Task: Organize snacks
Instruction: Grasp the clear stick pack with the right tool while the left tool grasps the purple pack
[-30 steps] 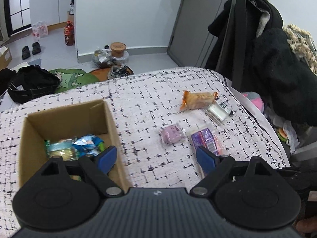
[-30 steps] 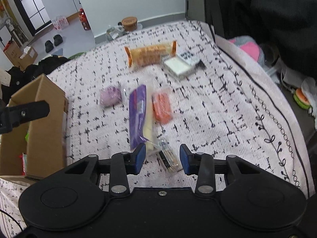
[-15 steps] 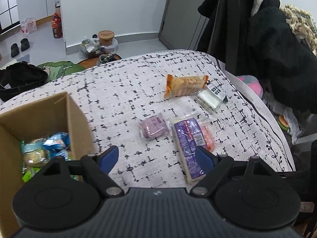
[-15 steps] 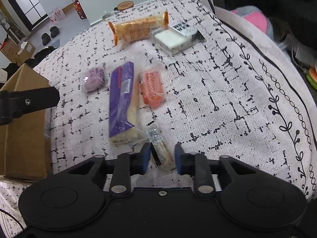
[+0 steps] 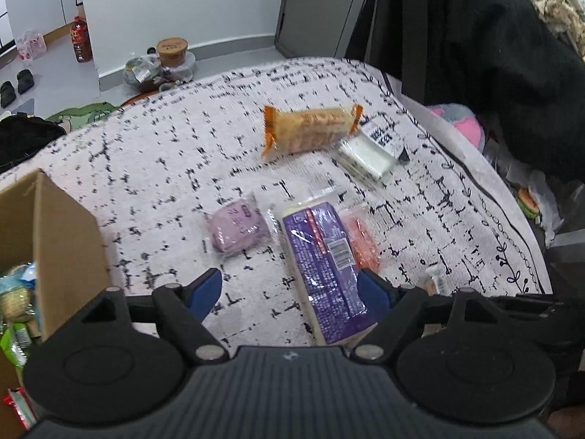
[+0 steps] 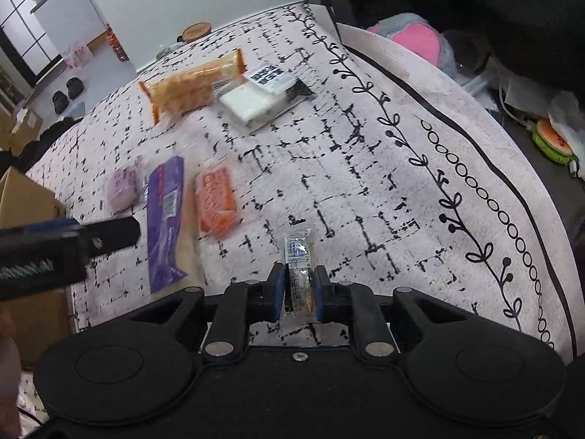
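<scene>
Snack packets lie on a white cloth with black marks point(image 5: 164, 168). My left gripper point(image 5: 289, 292) hangs over the near end of a long purple packet point(image 5: 321, 256), which sits between its blue fingers close to the right one; its jaws are closing and the pads are clear of it. My right gripper point(image 6: 299, 285) is shut on a small clear stick packet point(image 6: 298, 256). Beside the purple packet lie a mauve packet point(image 5: 237, 230) and an orange-red packet point(image 5: 362, 241). Farther off are an orange cracker packet point(image 5: 310, 131) and a white packet point(image 5: 365, 153).
An open cardboard box point(image 5: 55, 226) holding several snacks stands at the left edge of the cloth. Dark coats point(image 5: 475, 55) hang beyond the right side. The floor behind holds bottles, shoes and a tub. The cloth's bordered right edge point(image 6: 475, 190) drops off.
My left gripper moved right, from over the box to over the purple packet. My right gripper came down and shut on the small clear packet.
</scene>
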A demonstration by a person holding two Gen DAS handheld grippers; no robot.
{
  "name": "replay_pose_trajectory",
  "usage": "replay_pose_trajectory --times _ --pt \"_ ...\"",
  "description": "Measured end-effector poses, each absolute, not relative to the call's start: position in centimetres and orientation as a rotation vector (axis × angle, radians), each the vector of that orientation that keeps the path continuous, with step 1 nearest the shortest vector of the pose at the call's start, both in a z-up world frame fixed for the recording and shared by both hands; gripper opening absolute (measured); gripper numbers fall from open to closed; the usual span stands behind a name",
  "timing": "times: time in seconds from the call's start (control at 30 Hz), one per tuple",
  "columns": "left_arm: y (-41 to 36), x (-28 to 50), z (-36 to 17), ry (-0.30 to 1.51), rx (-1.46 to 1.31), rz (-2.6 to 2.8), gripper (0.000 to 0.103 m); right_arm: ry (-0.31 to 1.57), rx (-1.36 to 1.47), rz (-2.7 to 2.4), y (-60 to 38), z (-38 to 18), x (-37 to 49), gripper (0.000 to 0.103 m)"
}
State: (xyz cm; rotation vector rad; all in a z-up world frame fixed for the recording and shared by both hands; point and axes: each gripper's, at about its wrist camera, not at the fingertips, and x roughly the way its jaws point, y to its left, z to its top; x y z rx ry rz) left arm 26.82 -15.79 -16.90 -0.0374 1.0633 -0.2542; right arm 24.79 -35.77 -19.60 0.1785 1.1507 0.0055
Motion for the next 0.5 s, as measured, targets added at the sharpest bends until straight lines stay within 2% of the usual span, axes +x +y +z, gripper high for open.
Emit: replay_pose_trajectory --times 0.3,0.5 --pt "-17.3 28.0 -18.8 1.096 -0.046 -0.265 0.077 1.173 0.175 0.014 -35.6 -20.7 25.2 0.022" --pt "-18.3 28.7 -20.4 1.148 -0.048 -0.274 0.066 1.18 0.158 0.033 -35.6 -20.8 25.5 0.023"
